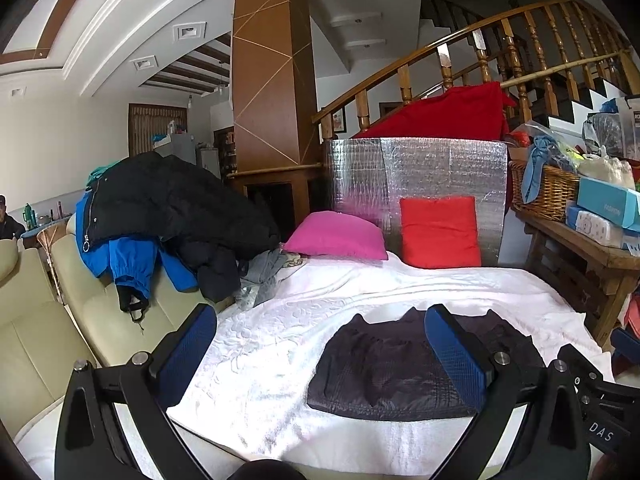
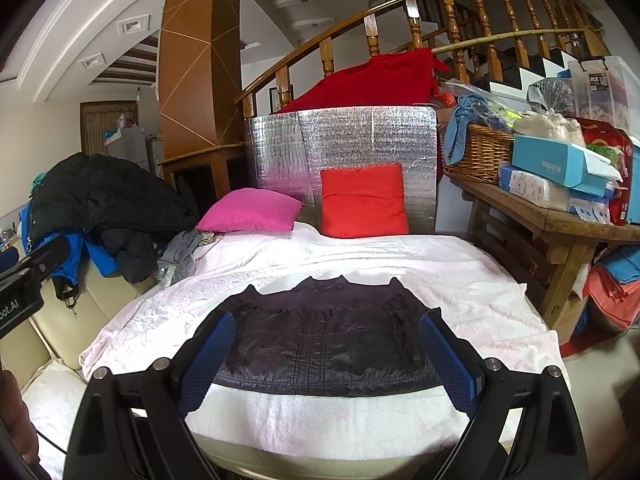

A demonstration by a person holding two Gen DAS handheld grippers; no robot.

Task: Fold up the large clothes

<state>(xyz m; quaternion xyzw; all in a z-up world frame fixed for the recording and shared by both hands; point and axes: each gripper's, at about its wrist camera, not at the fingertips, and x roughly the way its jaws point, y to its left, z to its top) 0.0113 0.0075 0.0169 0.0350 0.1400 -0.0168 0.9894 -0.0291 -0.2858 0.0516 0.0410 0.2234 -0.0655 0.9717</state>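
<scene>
The left gripper (image 1: 320, 356) and the right gripper (image 2: 326, 354) both stand wide open, holding nothing, raised above the dark jacket (image 2: 324, 340); the jacket lies as a compact folded shape on the white blanket (image 2: 460, 276), near its front edge; risks: a pinch may gather blanket with jacket; slippery fabric may unfold when lifted.

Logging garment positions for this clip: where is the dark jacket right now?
The dark jacket lies flat on the white blanket near the front edge, in front of both pillows; in the right wrist view it sits centred, in the left wrist view right of centre.
</scene>
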